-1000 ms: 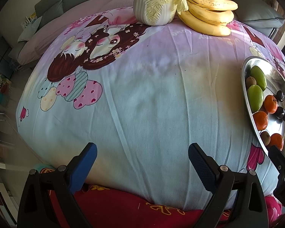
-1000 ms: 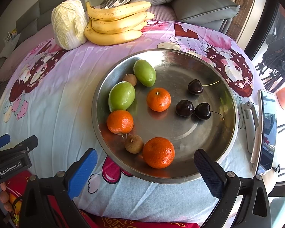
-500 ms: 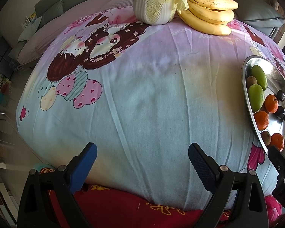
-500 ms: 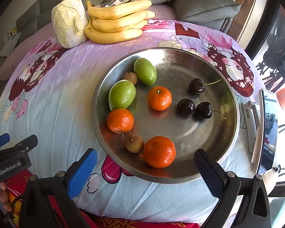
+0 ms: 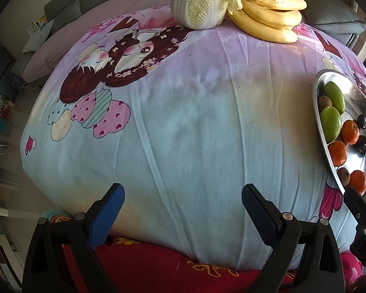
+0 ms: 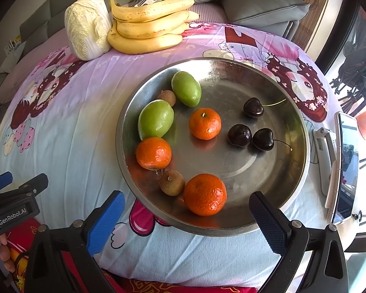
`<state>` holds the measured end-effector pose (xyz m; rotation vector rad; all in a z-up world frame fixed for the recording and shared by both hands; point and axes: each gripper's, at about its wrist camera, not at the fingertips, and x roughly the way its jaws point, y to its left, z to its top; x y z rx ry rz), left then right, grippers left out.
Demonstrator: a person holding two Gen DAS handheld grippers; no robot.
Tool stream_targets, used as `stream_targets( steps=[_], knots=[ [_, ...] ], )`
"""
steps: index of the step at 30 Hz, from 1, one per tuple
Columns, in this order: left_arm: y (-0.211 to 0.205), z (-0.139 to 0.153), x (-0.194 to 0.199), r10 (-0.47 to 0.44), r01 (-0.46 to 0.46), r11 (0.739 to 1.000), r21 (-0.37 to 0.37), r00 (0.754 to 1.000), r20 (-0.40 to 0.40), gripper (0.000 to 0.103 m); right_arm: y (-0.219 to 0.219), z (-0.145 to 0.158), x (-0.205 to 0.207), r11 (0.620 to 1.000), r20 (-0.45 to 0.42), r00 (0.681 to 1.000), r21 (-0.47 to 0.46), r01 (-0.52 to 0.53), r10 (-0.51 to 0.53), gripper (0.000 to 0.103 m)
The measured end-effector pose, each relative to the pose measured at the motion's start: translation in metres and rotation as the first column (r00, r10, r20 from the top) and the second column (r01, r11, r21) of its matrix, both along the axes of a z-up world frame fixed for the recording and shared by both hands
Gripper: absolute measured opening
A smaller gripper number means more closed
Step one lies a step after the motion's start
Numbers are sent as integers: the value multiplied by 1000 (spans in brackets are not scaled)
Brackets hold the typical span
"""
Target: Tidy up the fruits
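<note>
Two grippers spread wide, empty, phone (image 6: 346, 168) beside tray (image 6: 302, 131) only in right view

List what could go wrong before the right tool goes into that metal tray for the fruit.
The nearest orange touches a small brown fruit; the open right tool may knock one while closing on the other. The round cherries may roll across the tray if nudged. The phone beside the tray could get bumped.

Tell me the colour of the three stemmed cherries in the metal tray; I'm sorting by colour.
Very dark red, nearly black cherries, in the metal tray; right wrist view shows them best.
</note>
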<state>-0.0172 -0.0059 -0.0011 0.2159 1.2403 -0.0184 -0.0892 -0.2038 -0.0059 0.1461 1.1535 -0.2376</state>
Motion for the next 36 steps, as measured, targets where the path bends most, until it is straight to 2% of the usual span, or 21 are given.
stream_targets(
  steps=[36],
  knots=[
    [1, -4, -1, -7, 7, 1000, 7, 1000, -9, 97, -1, -3, 2, 1000, -9, 1000, 5, 5, -5, 103]
  ],
)
